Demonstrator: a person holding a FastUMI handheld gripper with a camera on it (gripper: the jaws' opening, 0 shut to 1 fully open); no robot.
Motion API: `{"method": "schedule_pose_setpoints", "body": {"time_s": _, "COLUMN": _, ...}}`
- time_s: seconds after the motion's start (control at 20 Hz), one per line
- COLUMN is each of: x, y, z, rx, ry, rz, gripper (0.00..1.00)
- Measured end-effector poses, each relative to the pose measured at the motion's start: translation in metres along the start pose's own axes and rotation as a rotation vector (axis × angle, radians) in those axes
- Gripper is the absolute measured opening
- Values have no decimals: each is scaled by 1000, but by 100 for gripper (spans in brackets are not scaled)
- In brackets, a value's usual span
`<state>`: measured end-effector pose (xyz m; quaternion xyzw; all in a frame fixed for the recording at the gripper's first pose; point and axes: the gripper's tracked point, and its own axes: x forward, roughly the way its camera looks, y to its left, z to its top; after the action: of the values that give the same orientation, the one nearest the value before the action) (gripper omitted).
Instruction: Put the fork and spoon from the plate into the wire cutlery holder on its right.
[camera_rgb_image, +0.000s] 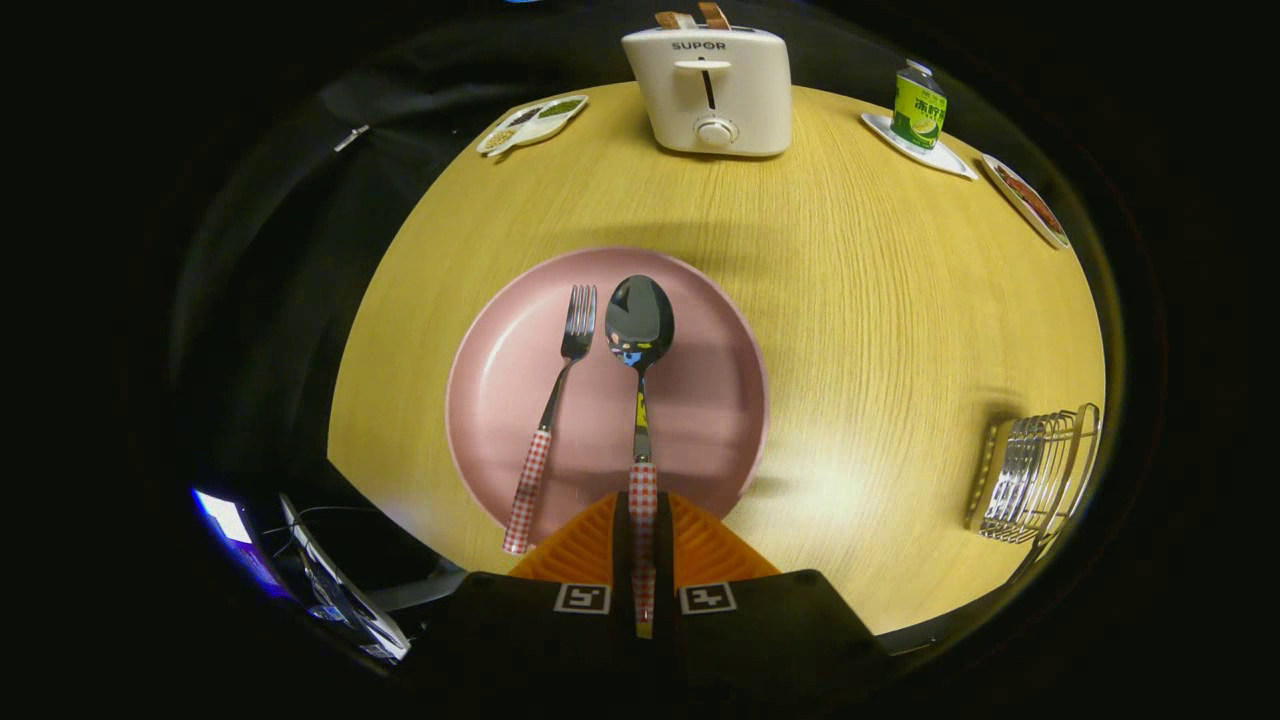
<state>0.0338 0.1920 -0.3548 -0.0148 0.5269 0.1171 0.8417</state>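
At lower centre, the hand-held gripper (643, 545) is clasping the checked handle of the steel spoon (640, 380) lying beside the matching fork (555, 405) on the pink round plate (500, 390); the wire cutlery holder (1035, 475) at lower right is awaiting both.

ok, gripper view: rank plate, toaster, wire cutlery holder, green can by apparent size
1. pink plate, clearly the largest
2. toaster
3. wire cutlery holder
4. green can, the smallest
The toaster and can stand farther off, and the holder is warped by the fisheye, so true sizes are unsure.
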Motion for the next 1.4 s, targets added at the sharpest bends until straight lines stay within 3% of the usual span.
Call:
{"method": "schedule_pose_setpoints", "body": {"time_s": 0.3, "x": -77, "y": -30, "z": -14, "rx": -107, "ry": 52, "rz": 93, "gripper": 10}}
{"method": "schedule_pose_setpoints", "body": {"time_s": 0.65, "x": -162, "y": -141, "z": -29, "rx": -137, "ry": 140, "rz": 47, "gripper": 10}}
{"method": "schedule_pose_setpoints", "body": {"time_s": 1.0, "x": -183, "y": -241, "z": -73, "rx": -103, "ry": 352, "rz": -39, "gripper": 10}}
{"method": "schedule_pose_setpoints", "body": {"time_s": 1.2, "x": -189, "y": -253, "z": -73, "rx": -72, "ry": 444, "rz": -24, "gripper": 10}}
{"method": "schedule_pose_setpoints", "body": {"time_s": 1.4, "x": -177, "y": -273, "z": -73, "rx": -135, "ry": 535, "rz": -54, "gripper": 10}}
